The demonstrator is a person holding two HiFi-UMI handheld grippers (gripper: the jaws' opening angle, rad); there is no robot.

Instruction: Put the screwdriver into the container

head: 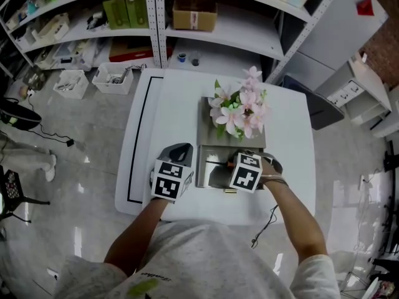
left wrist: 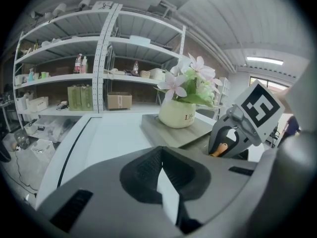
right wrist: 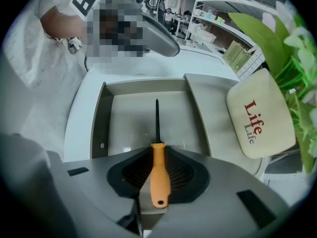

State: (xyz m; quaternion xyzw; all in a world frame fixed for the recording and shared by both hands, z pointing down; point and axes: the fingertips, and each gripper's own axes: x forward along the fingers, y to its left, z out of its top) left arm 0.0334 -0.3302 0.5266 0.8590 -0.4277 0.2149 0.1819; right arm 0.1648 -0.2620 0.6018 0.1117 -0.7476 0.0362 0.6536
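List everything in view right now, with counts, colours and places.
Orange-handled screwdriver: one, orange handle, black shaft; in the right gripper's jaws, shaft over the container.
Grey rectangular open container: one, grey; on the table.
Cream ceramic flower pot: one, cream, "Life" print; on the board beside the container.
Pink and white flowers: one bunch; in the pot.
Grey flat board: one, grey; under the pot.
White table: one, white with a black line; centre.
White metal shelving: one unit, white; behind the table.
White bins: two, white; on the floor by the shelving.
Left gripper: one, grey; jaws shut, nothing between them.
Right gripper: one, grey; jaws shut on the screwdriver.
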